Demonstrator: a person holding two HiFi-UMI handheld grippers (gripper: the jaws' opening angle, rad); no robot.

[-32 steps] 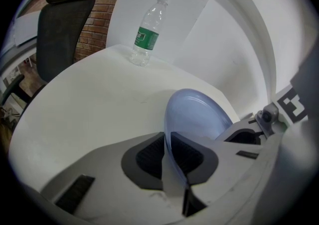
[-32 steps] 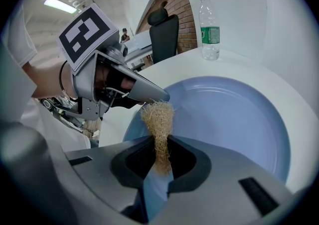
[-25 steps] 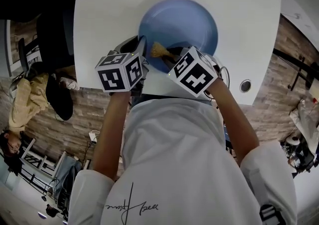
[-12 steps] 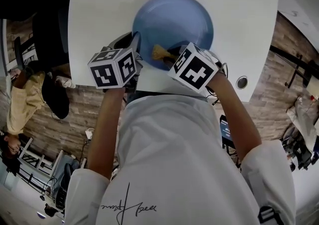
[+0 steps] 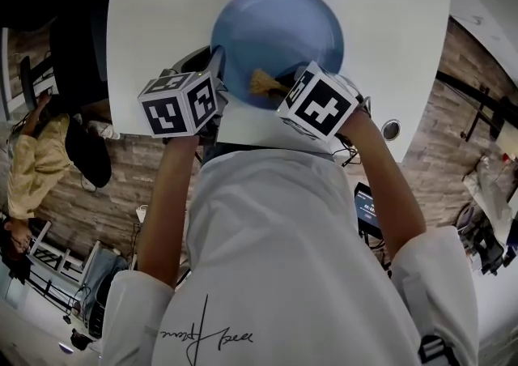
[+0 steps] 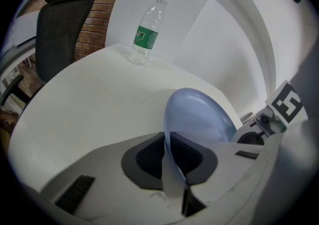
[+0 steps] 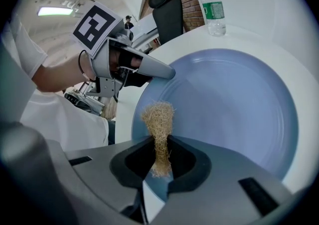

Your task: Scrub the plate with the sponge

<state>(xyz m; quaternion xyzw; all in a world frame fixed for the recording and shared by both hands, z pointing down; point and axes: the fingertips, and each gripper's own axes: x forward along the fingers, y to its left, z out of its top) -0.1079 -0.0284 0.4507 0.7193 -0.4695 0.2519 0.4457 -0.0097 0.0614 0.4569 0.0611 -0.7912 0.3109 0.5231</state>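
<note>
The head view looks steeply down from above the person's shoulders onto the white desk (image 5: 388, 24), with the left claw (image 5: 217, 65) and right claw (image 5: 273, 87) at its near edge. The left gripper view sits close behind its jaws, facing the far bottle (image 6: 147, 30). The right gripper view faces far-left across the plate (image 7: 239, 114). Both share plate, bottle and black chair (image 6: 62, 25).

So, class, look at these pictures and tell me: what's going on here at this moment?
A person is working at a white table with a gripper in each hand. The left gripper is shut on the rim of a blue plate, steadying it. The right gripper is shut on a tan fibrous sponge, which it holds over the plate's near edge. Whether the sponge presses on the plate cannot be told. A water bottle stands further back on the table.
</note>
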